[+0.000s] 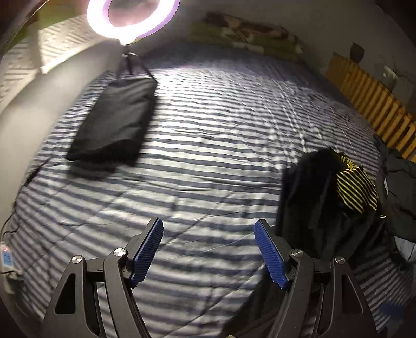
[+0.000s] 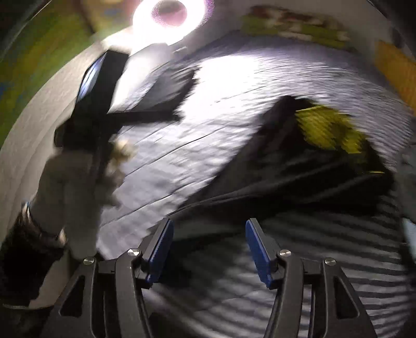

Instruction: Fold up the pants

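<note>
A folded black pair of pants lies flat at the far left of the striped bed sheet. At the right sits a heap of dark clothes with a yellow-and-black striped garment on top. My left gripper hangs open over bare sheet, its right finger close to the heap's left edge. The right wrist view is blurred. There my right gripper is open with nothing between its pads, just in front of the dark heap. The folded pants show at the back left.
A lit ring lamp on a stand rises at the bed's far left. A yellow slatted rail runs along the right side. A person's hand and forearm with a black device fill the left of the right wrist view.
</note>
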The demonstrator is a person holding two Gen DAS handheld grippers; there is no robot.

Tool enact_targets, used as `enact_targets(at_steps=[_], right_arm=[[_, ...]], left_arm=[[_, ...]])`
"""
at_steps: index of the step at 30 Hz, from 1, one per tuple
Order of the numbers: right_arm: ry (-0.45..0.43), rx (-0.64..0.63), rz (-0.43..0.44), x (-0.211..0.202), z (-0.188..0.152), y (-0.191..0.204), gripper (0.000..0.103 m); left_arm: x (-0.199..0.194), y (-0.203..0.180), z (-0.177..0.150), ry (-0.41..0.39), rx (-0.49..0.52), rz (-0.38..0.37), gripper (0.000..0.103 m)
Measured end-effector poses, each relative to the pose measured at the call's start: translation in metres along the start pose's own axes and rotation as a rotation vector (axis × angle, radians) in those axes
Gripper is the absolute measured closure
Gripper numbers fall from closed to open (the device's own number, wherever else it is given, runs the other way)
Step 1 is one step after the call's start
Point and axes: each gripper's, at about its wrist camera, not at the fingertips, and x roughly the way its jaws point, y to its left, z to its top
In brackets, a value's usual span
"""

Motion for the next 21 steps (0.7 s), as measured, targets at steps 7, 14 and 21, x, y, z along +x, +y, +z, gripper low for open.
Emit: enact_targets(at_steps=[7, 14, 21], right_arm=[[-0.073, 0.146, -0.164, -0.005, 0.039, -0.099, 0.035], [-0.057, 0.128, -0.217, 0.047, 0.100, -0.149, 0.032], [0.025, 0.038, -0.250, 0.111, 0.129, -0.153, 0.030]], left_arm=[[0.069, -0.053, 0.021, 0.071, 0.035, -0.030, 0.024], [0.115, -0.083, 0.036, 0.133, -0.015, -0.102, 0.021], [0.139, -0.118, 0.038, 0.159, 0.044, -0.088, 0.046]])
